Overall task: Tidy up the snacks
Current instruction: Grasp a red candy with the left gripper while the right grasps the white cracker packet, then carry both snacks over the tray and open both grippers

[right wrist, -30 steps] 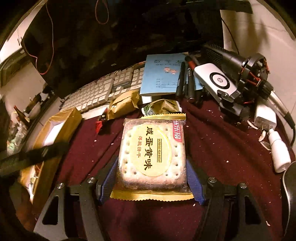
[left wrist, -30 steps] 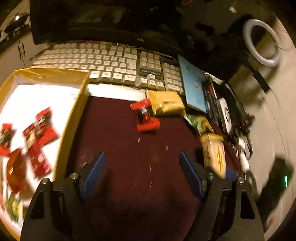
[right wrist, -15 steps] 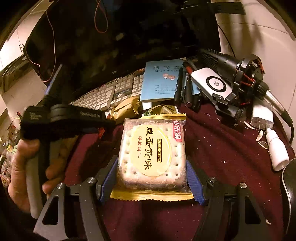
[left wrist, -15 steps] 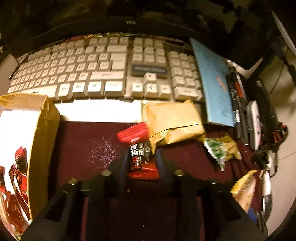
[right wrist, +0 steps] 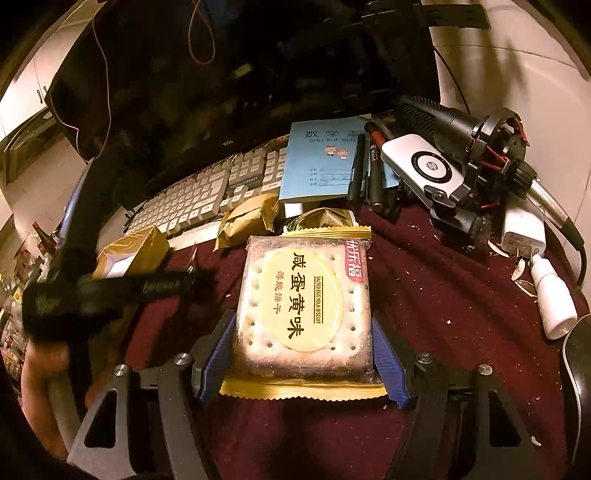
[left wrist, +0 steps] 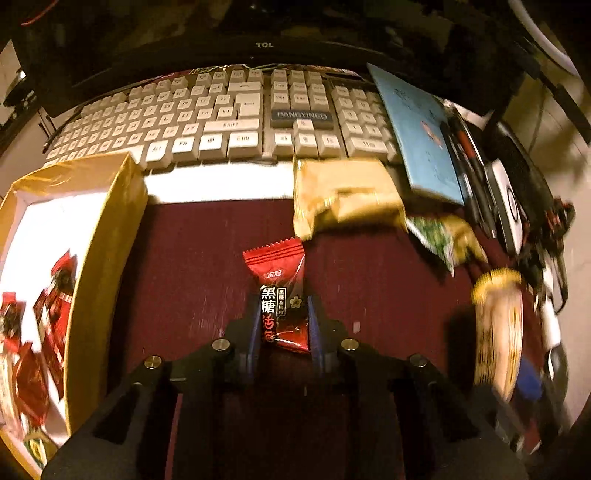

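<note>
While the left gripper [left wrist: 282, 325] has its fingers clamped on a red candy [left wrist: 280, 295] over the maroon worktop [left wrist: 192, 258], the right gripper [right wrist: 304, 354] has its fingers clamped on the sides of a biscuit pack [right wrist: 304, 306]. Gold box [left wrist: 107, 266] at the worktop's left edge holds more red candies [left wrist: 55, 306]. Farther back: gold packet [left wrist: 343, 195] and green packet [left wrist: 439, 236], both at the far edge, then keyboard [left wrist: 221, 122], blue notebook [right wrist: 321, 162] with pens [right wrist: 373, 173], monitor [left wrist: 258, 33].
</note>
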The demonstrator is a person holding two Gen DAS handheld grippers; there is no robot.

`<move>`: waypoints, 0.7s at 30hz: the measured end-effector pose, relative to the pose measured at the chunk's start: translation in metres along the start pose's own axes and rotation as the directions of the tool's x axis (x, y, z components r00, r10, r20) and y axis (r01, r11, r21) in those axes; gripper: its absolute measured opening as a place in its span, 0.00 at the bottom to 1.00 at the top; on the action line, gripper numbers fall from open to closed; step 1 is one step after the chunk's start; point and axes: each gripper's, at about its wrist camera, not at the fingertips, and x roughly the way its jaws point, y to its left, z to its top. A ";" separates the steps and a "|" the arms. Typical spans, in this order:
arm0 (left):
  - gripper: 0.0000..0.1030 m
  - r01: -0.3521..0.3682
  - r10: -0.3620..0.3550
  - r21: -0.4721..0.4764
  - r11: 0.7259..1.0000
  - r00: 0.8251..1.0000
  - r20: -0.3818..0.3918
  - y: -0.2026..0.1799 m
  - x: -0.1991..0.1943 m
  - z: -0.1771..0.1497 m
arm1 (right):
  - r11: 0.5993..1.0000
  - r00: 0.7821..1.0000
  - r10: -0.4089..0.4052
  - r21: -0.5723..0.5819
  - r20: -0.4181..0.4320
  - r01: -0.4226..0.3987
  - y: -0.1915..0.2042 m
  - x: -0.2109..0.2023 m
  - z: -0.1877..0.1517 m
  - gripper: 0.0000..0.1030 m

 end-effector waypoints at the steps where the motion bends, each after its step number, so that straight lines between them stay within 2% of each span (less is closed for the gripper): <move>1: 0.20 0.002 -0.002 0.001 1.000 1.000 -0.004 0.000 -0.004 -0.007 | 1.000 1.000 -0.002 -0.002 0.000 0.002 0.000 0.000 0.000 0.68; 7: 0.20 0.047 -0.047 0.008 0.999 0.999 -0.005 0.004 -0.032 -0.053 | 1.000 1.000 0.004 -0.003 0.017 -0.003 0.002 -0.003 -0.001 0.68; 11: 0.19 0.118 -0.117 -0.010 0.993 0.993 0.026 0.014 -0.064 -0.086 | 1.000 1.000 0.016 -0.011 0.024 -0.015 0.003 -0.006 -0.001 0.68; 13: 0.19 0.152 -0.150 -0.024 0.988 0.987 0.055 0.024 -0.083 -0.104 | 0.999 0.999 0.025 -0.025 0.035 -0.024 0.005 -0.009 -0.003 0.68; 17: 0.19 0.164 -0.158 -0.033 0.986 0.978 0.135 0.044 -0.116 -0.132 | 0.997 0.997 0.053 -0.060 0.049 -0.050 0.012 -0.016 -0.005 0.68; 19: 0.19 0.151 -0.140 -0.061 0.987 0.979 0.150 0.064 -0.122 -0.139 | 0.994 0.995 0.095 -0.056 0.036 -0.092 0.020 -0.017 -0.005 0.68; 21: 0.19 0.178 -0.161 -0.111 0.978 0.976 0.149 0.081 -0.123 -0.131 | 0.985 0.986 0.169 -0.042 0.011 -0.168 0.032 -0.018 -0.005 0.68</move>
